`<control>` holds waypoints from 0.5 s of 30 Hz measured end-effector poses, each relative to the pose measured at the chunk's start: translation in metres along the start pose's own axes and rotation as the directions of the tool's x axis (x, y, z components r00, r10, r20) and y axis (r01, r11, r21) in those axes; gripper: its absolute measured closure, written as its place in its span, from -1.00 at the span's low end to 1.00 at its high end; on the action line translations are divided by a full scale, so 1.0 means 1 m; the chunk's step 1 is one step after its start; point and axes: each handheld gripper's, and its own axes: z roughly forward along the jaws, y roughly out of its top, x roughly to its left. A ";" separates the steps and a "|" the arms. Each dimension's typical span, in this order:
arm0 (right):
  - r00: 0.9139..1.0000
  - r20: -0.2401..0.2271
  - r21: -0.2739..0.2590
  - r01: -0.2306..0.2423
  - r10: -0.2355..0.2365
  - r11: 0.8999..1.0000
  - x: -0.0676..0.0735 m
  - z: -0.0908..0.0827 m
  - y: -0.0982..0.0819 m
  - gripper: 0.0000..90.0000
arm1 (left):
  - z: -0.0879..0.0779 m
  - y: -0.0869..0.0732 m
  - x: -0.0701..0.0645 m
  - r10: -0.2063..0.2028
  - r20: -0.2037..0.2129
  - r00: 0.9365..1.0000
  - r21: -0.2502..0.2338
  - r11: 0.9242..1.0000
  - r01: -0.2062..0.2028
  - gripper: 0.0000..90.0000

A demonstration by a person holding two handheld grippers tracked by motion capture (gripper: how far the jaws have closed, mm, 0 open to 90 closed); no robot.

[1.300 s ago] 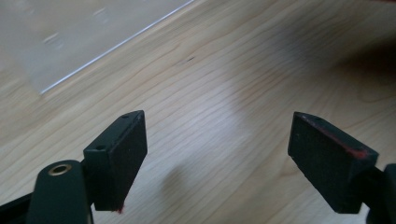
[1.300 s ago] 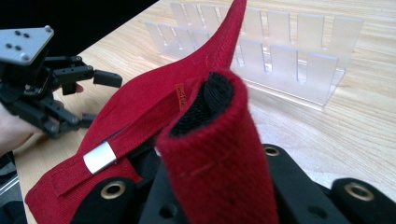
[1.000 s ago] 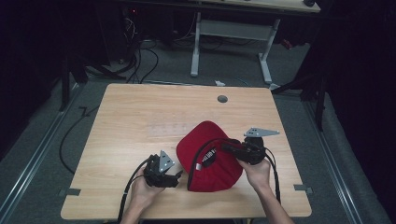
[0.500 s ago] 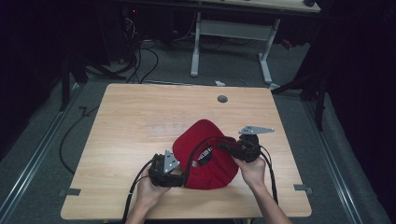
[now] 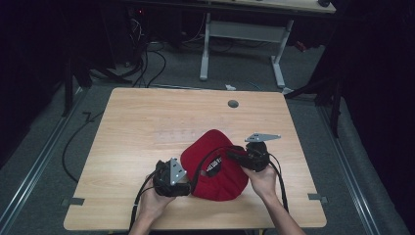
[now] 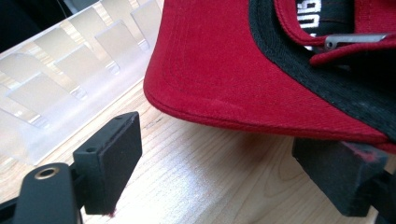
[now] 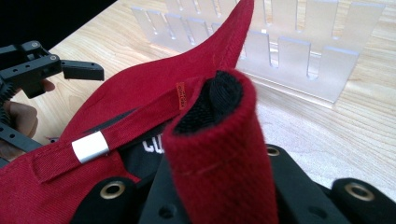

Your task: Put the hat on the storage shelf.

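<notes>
A red cap (image 5: 211, 146) with a black inner band lies at the front middle of the wooden table (image 5: 147, 117). My right gripper (image 5: 231, 156) holds it from the right. In the right gripper view that gripper (image 7: 219, 182) is shut on a folded piece of the cap's (image 7: 140, 88) back rim, which hides the jaw tips. A silver buckle (image 7: 90, 146) sits on the back strap. My left gripper (image 5: 185, 183) is at the cap's left edge. In the left gripper view it (image 6: 224, 168) stands open, with the cap's brim (image 6: 233, 70) just above its pads (image 6: 109, 158).
A clear slotted plastic rack (image 6: 70, 60) stands on the table just beyond the cap, also seen in the right gripper view as the rack (image 7: 289, 51). A round cable hole (image 5: 233, 104) sits near the table's far edge. The table's front edge is close below both hands.
The right gripper has shifted slightly left with the cap, bringing the brim closer to the left gripper. The left hand has barely moved.
</notes>
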 end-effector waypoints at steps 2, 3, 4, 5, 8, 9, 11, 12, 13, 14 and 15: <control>1.000 0.004 0.006 0.001 -0.001 1.000 0.000 0.000 0.000 0.87 | 0.001 -0.001 -0.002 0.021 0.000 1.000 0.004 1.000 -0.021 -0.64; 1.000 0.006 0.008 0.001 -0.002 1.000 0.000 0.000 0.001 0.86 | 0.001 -0.001 -0.003 0.035 -0.001 0.999 0.007 0.999 -0.035 -0.64; 1.000 0.007 0.013 -0.001 0.001 1.000 0.000 0.000 0.001 0.86 | 0.001 -0.001 -0.004 0.047 -0.001 0.999 0.009 0.999 -0.047 -0.63; 1.000 0.009 0.017 -0.002 0.002 1.000 0.000 0.000 0.001 0.86 | 0.001 -0.001 -0.005 0.056 -0.002 0.998 0.006 0.998 -0.056 -0.63; 1.000 0.007 0.020 -0.005 0.005 1.000 0.000 -0.001 0.001 0.86 | 0.000 -0.001 -0.007 0.084 -0.001 0.996 -0.003 0.996 -0.084 -0.59; 1.000 0.005 0.019 -0.003 0.002 1.000 0.000 -0.001 0.002 0.86 | 0.000 -0.001 -0.007 0.084 -0.001 0.996 -0.003 0.996 -0.084 -0.58; 1.000 -0.011 0.024 -0.009 0.009 1.000 0.000 -0.001 0.002 0.86 | 0.000 -0.001 -0.009 0.101 0.007 0.995 -0.012 0.995 -0.101 -0.55; 1.000 -0.020 0.027 -0.008 0.009 1.000 0.000 0.000 0.002 0.86 | 0.000 -0.001 -0.009 0.101 0.007 0.995 -0.012 0.995 -0.101 -0.53; 0.999 -0.032 0.033 -0.006 0.007 0.999 0.002 0.001 0.002 0.86 | 0.001 0.000 -0.012 0.119 0.008 0.993 -0.019 0.993 -0.119 -0.54; 0.999 -0.032 0.033 -0.006 0.007 0.999 0.002 0.001 0.002 0.86 | 0.001 0.000 -0.012 0.119 0.008 0.993 -0.019 0.993 -0.119 -0.55; 1.000 -0.014 0.039 0.006 -0.005 0.999 0.005 0.002 0.002 0.86 | 0.001 -0.001 -0.013 0.136 0.006 0.991 -0.016 0.991 -0.136 -0.54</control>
